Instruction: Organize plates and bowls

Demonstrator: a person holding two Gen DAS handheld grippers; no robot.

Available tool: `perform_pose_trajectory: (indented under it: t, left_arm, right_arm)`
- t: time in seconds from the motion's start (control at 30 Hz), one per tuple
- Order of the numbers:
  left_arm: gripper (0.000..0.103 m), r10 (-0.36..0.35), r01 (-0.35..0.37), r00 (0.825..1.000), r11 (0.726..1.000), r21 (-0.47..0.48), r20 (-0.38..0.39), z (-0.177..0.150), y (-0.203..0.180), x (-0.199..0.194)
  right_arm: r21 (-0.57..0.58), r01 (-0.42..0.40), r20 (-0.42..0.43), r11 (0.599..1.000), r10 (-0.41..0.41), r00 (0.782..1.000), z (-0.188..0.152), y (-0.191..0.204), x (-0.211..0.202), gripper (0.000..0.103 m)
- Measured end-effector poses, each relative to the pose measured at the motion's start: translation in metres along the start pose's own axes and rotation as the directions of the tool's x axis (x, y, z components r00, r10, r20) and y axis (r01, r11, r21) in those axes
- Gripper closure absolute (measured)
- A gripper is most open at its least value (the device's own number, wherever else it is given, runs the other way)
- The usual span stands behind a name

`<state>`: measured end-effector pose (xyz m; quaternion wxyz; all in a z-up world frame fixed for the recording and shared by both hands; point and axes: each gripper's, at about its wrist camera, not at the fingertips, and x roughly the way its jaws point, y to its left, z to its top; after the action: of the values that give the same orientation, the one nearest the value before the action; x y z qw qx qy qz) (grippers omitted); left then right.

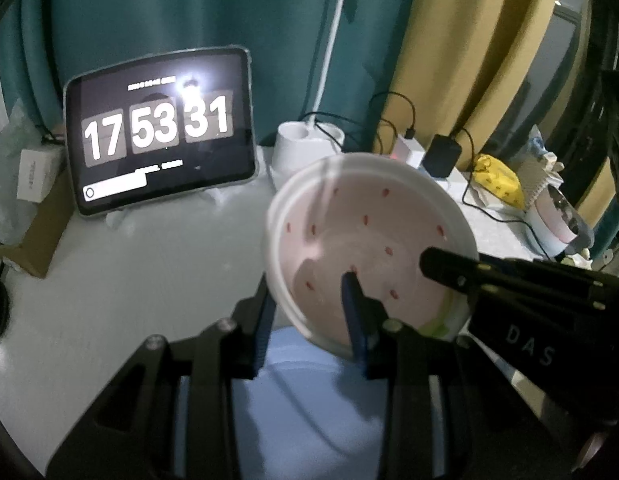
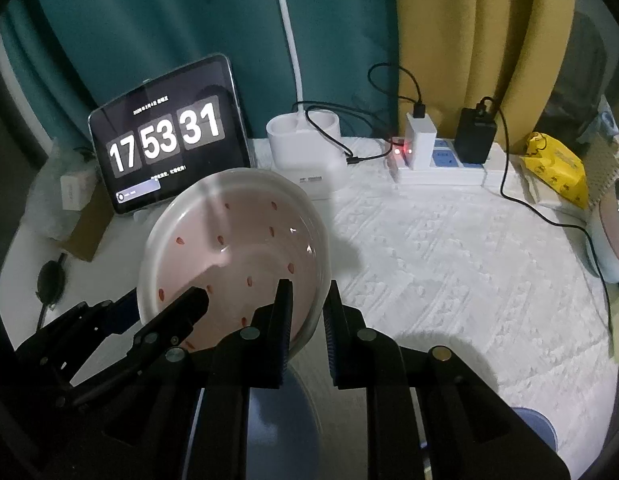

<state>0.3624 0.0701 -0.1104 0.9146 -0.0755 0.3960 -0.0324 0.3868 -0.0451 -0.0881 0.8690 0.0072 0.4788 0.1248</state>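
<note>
Both tongs (image 1: 309, 320) (image 2: 307, 320) grip bowl (image 1: 369, 240) (image 2: 233, 256) (underside hidden).

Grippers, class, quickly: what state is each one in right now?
Left gripper: shut on the pink, red-speckled ceramic bowl, pinching its rim.
Right gripper: shut on the opposite rim of the same bowl.

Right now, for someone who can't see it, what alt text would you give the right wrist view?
Two black grippers hold a pink bowl with red specks by opposite rims: the right gripper pinching its right rim, the left gripper reaching in from the left. Behind, on a white tablecloth, a tablet shows 17 53 31.
</note>
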Motion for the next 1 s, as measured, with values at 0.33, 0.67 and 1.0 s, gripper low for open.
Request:
perform_pose_trajectory:
  t: [0.33,0.67,1.0]
  left_arm:
    - [0.069,-0.001,0.001,1.000,1.000,0.023,0.017,-0.008,-0.019,-0.019]
    - [0.069,-0.007,0.005,1.000,0.999,0.052,0.029,-0.015,-0.045,-0.038]
    - [0.069,-0.025,0.023,0.999,0.997,0.075,0.031,-0.028,-0.073,-0.050]
  right_arm:
    - [0.013,-0.007,0.028,1.000,0.007,1.000,-0.012,-0.009,-0.025,0.087]
    - [0.032,-0.013,0.057,0.999,0.011,0.998,-0.026,-0.027,-0.052,0.087]
    - [0.056,-0.010,0.080,0.998,0.006,0.997,-0.044,-0.049,-0.074,0.087]
